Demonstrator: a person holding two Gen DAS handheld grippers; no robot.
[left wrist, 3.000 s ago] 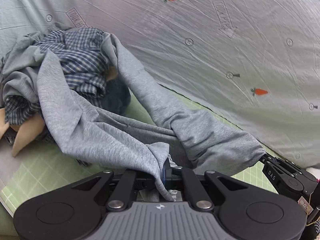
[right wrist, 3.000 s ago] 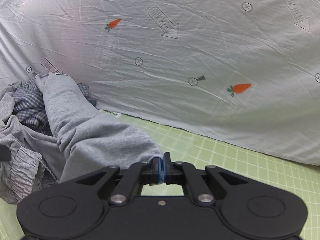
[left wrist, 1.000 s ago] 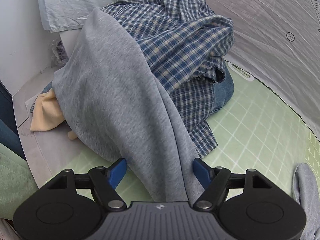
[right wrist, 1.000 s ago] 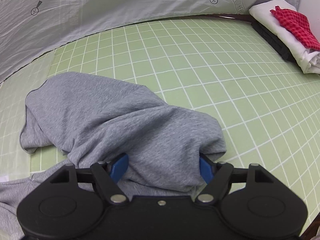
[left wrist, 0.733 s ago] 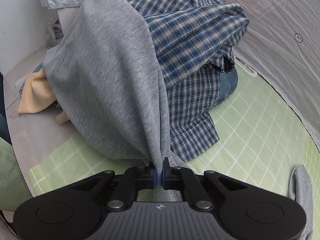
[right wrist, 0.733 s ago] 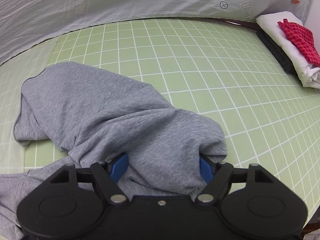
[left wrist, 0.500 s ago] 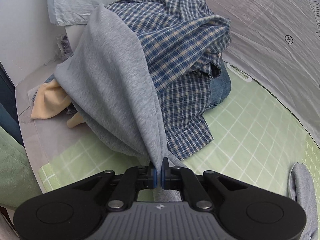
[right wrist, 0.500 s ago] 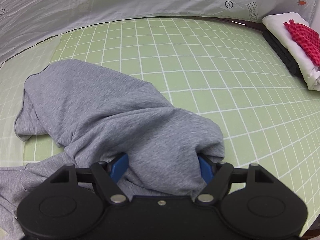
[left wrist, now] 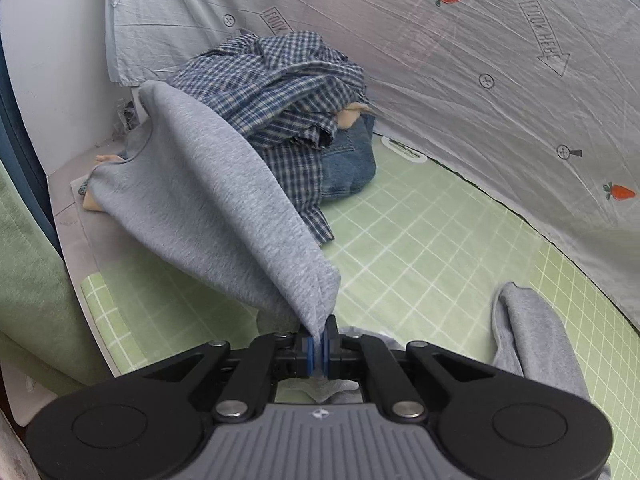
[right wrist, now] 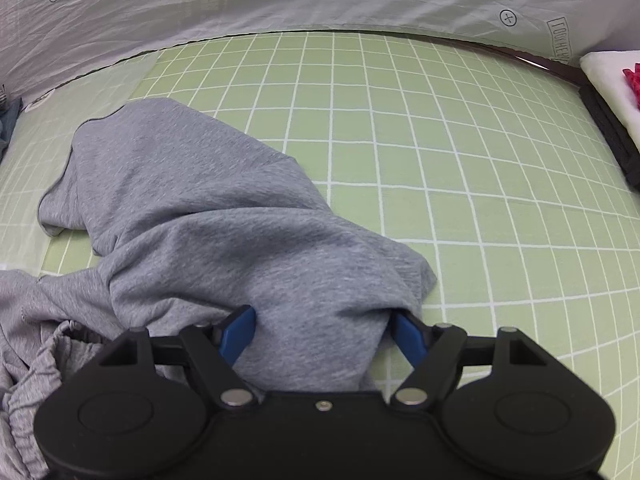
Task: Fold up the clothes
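Note:
A grey sweatshirt (left wrist: 208, 200) stretches from the clothes pile down to my left gripper (left wrist: 319, 350), which is shut on a pinched fold of it, lifted off the green grid mat (left wrist: 420, 248). Another part of the sweatshirt (left wrist: 532, 340) lies at the right. In the right wrist view the grey sweatshirt (right wrist: 224, 216) lies bunched on the mat (right wrist: 440, 128). My right gripper (right wrist: 326, 330) stands open, its blue pads either side of a thick fold of it, not pressing.
A pile with a blue checked shirt (left wrist: 276, 92) and jeans (left wrist: 348, 164) sits at the back left corner. A carrot-print sheet (left wrist: 500, 80) hangs behind. Folded white and red clothes (right wrist: 616, 76) lie at the mat's far right. A green cloth (left wrist: 28, 280) hangs left.
My left gripper shut on the sweatshirt and pulled it back and up, away from the checked shirt pile. The right gripper stayed open over the fold and shifted slightly.

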